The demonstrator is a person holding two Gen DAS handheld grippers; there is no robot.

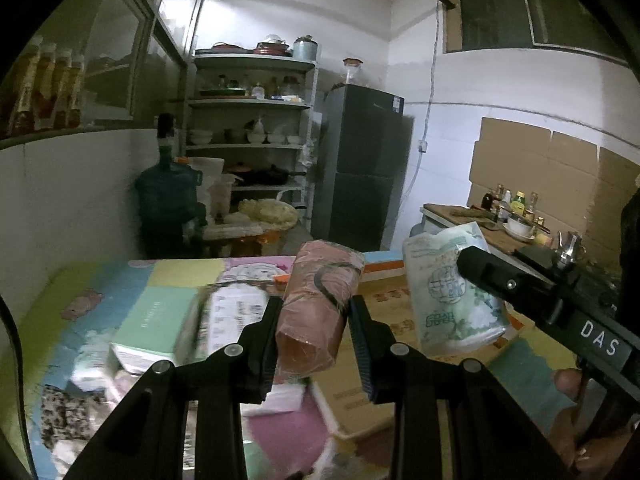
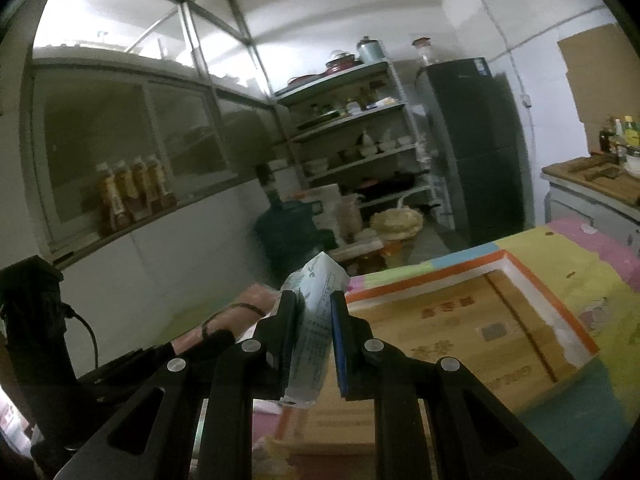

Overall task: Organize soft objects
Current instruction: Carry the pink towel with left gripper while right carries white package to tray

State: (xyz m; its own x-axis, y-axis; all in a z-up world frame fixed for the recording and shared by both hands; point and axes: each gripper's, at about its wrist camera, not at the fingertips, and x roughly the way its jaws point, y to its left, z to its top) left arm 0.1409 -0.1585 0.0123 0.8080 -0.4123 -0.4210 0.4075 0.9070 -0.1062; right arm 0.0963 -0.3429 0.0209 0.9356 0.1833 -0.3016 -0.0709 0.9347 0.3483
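Open box (image 2: 472, 320) rim near, below right. Left gripper (image 1: 314, 320) clamps brown roll (image 1: 320, 304); right gripper (image 2: 314, 320) pinches, probably, tissue pack (image 2: 312, 320).

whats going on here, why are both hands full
A person holds a tool in each hand over a table with a colourful mat. The left tool is shut on a brown wrapped roll; the right tool is shut on a pale green-printed soft pack. Both are held in the air by an open cardboard box, where they may be headed. More soft packs lie on the mat.
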